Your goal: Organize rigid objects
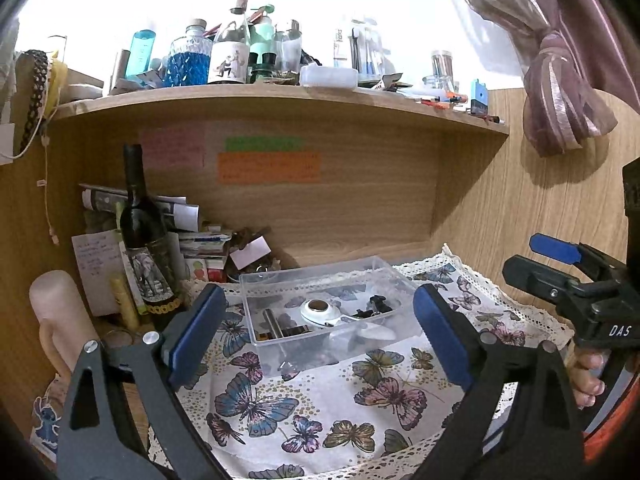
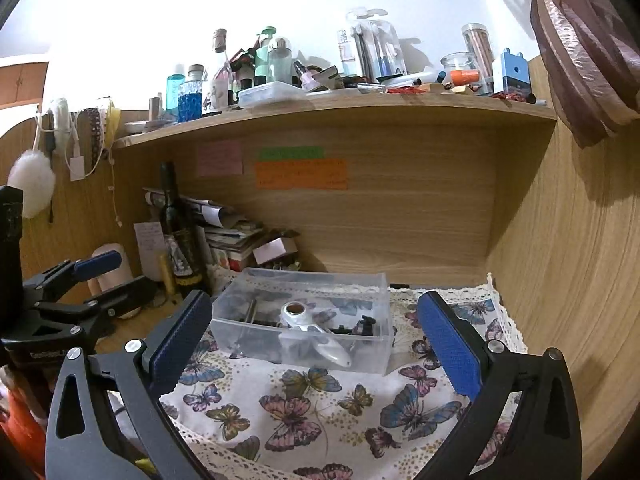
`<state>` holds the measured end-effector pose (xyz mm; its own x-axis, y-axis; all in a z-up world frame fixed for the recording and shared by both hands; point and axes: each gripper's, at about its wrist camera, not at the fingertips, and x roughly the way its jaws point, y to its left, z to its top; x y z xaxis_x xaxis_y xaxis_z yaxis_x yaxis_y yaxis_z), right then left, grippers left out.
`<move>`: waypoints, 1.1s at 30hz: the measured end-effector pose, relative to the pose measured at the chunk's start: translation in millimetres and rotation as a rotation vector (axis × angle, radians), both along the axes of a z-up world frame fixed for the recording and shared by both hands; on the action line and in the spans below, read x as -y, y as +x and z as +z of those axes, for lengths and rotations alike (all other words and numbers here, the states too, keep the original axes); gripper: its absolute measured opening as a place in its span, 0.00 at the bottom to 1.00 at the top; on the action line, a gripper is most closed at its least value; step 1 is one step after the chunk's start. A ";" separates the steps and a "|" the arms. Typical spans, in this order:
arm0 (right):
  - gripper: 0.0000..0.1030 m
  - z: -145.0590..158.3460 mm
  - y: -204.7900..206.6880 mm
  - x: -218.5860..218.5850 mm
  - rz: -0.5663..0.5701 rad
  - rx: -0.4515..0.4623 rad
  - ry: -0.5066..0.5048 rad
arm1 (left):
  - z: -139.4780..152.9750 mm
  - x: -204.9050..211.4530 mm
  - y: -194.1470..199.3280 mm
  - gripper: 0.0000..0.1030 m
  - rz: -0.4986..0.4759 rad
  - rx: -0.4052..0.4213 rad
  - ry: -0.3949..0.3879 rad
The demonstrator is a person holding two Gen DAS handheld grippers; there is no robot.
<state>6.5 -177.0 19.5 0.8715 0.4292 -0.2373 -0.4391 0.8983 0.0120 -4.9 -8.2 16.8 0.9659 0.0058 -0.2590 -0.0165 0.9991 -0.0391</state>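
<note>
Progress appeared near complete: rigid objects [image 1: 320, 314] lay inside the clear box [image 1: 256, 280] at twelve o'clock; left gripper [image 1: 316, 336] and right gripper [image 2: 316, 344] gaped, released and empty.

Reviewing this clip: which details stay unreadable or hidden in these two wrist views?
- Sticky notes: writing too small, both views.
- Small dark parts in the clear plastic box: too small and blurred to identify; the box wall hazes them in the right view.
- White spoon-shaped item: its front end is blurred behind the box wall.
- Paper stack: partly hidden by the dark bottle, left view.
- Tablecloth: near edge cut off by both open grippers' arms.
</note>
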 end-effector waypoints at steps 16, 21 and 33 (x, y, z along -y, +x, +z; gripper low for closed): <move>1.00 1.1 -2.2 -3.1 0.014 0.007 -0.005 | 0.4 0.6 -0.5 0.94 -0.003 0.003 0.006; 1.00 1.1 -2.2 -3.9 0.014 0.006 -0.004 | 0.2 1.5 -1.0 0.94 -0.004 0.003 0.010; 1.00 1.6 -3.1 -5.7 0.018 0.006 -0.004 | 0.4 1.5 -0.7 0.94 -0.007 0.003 0.007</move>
<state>3.4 -171.3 21.1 0.8651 0.4437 -0.2339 -0.4550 0.8905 0.0061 -5.6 -9.8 17.1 0.9667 0.0005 -0.2559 -0.0090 0.9994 -0.0323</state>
